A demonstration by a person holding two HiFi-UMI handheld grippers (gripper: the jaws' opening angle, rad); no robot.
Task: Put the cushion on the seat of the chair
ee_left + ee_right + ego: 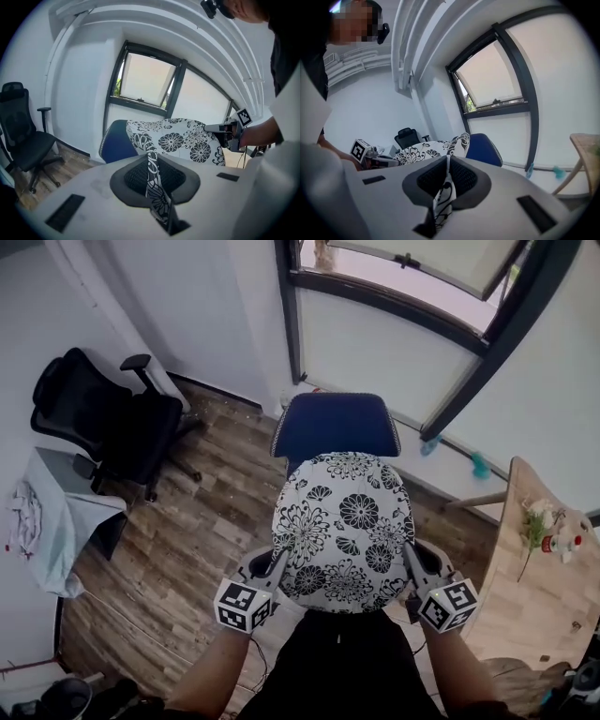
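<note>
The round cushion, white with black flowers, is held between the two tools at the middle of the head view. The left tool grips its rim at 7 o'clock and the right tool grips its rim at 5 o'clock. In the left gripper view the jaws are clamped on a fold of the flowered fabric, which runs up between the dark pads. The right gripper view shows the same: its jaws are pressed together on a strip of the cushion's edge.

The blue chair stands at 12 o'clock of the cushion, with its back to the wall under the window. The cushion's far edge overlaps the lower part of the chair's back, and the seat is hidden beneath the cushion. Whether the cushion touches the seat cannot be told.

A black office chair stands at 10 o'clock on the wooden floor, well apart from the blue chair. A pale wooden surface lies at 4 o'clock, near the right tool, with a small bunch of flowers on it
</note>
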